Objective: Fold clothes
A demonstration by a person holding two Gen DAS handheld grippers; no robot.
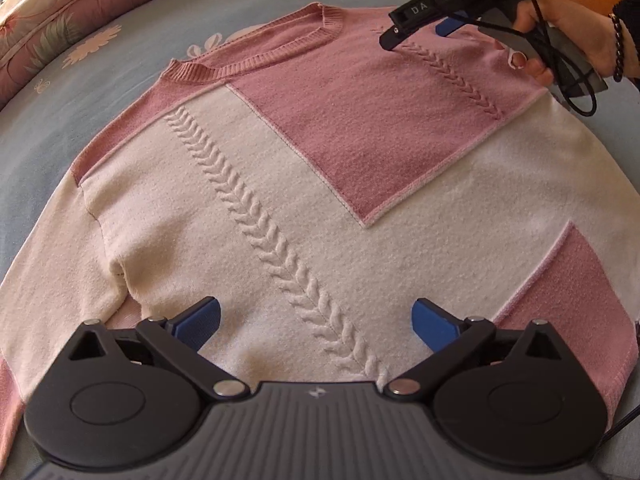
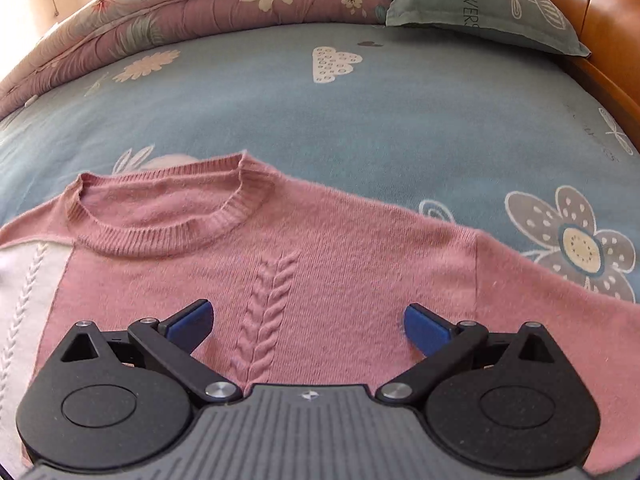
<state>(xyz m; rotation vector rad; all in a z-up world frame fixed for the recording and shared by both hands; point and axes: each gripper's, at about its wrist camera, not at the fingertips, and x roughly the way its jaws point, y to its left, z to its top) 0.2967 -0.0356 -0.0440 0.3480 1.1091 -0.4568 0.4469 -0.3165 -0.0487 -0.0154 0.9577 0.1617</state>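
A pink and cream knit sweater (image 1: 280, 168) lies spread flat on the bed, collar (image 1: 256, 60) at the far side, a braided cable line running down its cream front. My left gripper (image 1: 316, 320) hovers open over the cream lower part, with nothing between its blue pads. In the left wrist view, a person's hand (image 1: 576, 36) holds my right gripper (image 1: 416, 34) over the sweater's pink shoulder area. In the right wrist view, the right gripper (image 2: 308, 320) stands open just above the pink chest (image 2: 340, 248), its pads on either side of a cable braid (image 2: 264, 312), below the collar (image 2: 160, 216).
The blue bed sheet (image 2: 360, 120) with cloud and flower prints stretches beyond the sweater. A folded pink floral quilt (image 2: 200, 4) and a grey-green pillow (image 2: 480, 4) lie at the far edge. A wooden headboard (image 2: 600, 40) runs along the right.
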